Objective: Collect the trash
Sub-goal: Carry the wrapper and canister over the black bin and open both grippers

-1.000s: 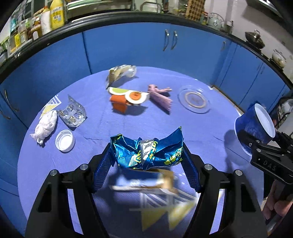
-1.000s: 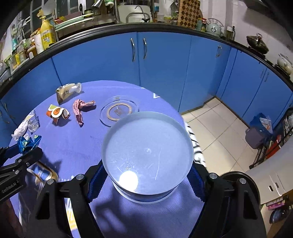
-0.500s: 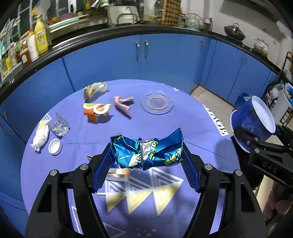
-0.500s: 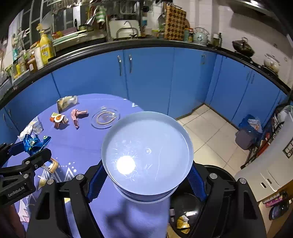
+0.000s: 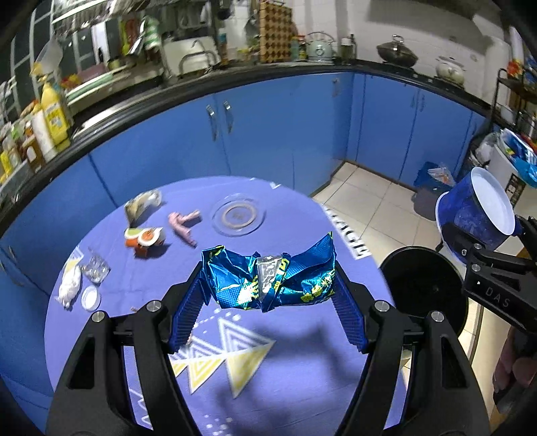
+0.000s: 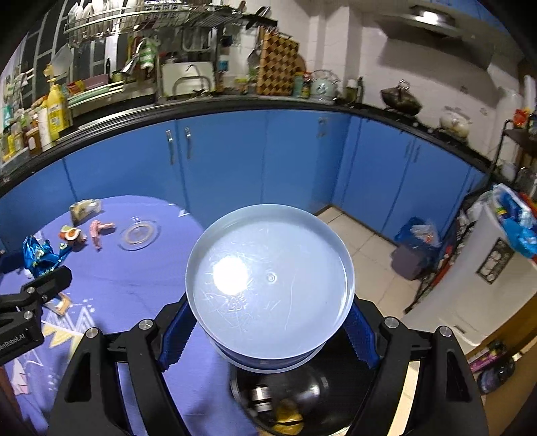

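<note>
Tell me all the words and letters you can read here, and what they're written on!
"DAS": white letters on the black body of the right tongs.
"...nRobot.AI": on the left tongs, start cut off by the picture's edge.
Blue snack wrapper held in the left tongs: yellow print, too crumpled to read.
Tablecloth edge: white letters, upside down and too blurred.
Yellow bottle on the counter: label too small.

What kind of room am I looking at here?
Most likely a home kitchen: blue cabinets run under a dark countertop, a dish rack full of plates hangs above the sink faucet, and a kettle and a lidded pot sit on the counter.
</note>
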Demonstrator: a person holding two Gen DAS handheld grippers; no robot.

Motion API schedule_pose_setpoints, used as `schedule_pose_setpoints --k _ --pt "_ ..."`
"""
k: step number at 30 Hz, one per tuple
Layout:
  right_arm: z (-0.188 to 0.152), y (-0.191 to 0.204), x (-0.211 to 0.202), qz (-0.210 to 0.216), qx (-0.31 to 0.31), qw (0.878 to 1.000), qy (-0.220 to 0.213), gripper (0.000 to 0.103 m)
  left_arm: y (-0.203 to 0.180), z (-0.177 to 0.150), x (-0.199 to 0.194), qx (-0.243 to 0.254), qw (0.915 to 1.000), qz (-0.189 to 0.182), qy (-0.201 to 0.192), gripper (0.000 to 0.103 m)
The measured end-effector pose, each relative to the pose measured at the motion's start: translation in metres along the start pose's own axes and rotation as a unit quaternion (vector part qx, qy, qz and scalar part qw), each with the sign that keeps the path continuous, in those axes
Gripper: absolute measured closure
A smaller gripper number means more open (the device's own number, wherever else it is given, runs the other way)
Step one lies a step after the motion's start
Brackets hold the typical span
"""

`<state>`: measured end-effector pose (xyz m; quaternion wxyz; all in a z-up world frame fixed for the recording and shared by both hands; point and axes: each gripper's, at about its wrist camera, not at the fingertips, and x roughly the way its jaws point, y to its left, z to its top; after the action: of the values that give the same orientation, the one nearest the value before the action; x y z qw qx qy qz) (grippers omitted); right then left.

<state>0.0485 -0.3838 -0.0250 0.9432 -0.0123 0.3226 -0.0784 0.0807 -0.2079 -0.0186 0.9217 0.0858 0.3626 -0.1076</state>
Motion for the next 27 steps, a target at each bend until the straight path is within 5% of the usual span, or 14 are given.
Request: schedule_pose_setpoints --k 9,27 --pt "-0.001 -0.033 -0.003 -0.025 0.013 1.0 -0.01 0.026 -0.044 0.014 -0.005 0.035 0.9989 -0.023 -0.018 0.032" --pt "-0.001 -0.056 0.003 -0.034 0.029 0.999 -0.019 0.026 -0.069 0.022 0.006 0.052 0.9981 -0.031 -0.013 0.032"
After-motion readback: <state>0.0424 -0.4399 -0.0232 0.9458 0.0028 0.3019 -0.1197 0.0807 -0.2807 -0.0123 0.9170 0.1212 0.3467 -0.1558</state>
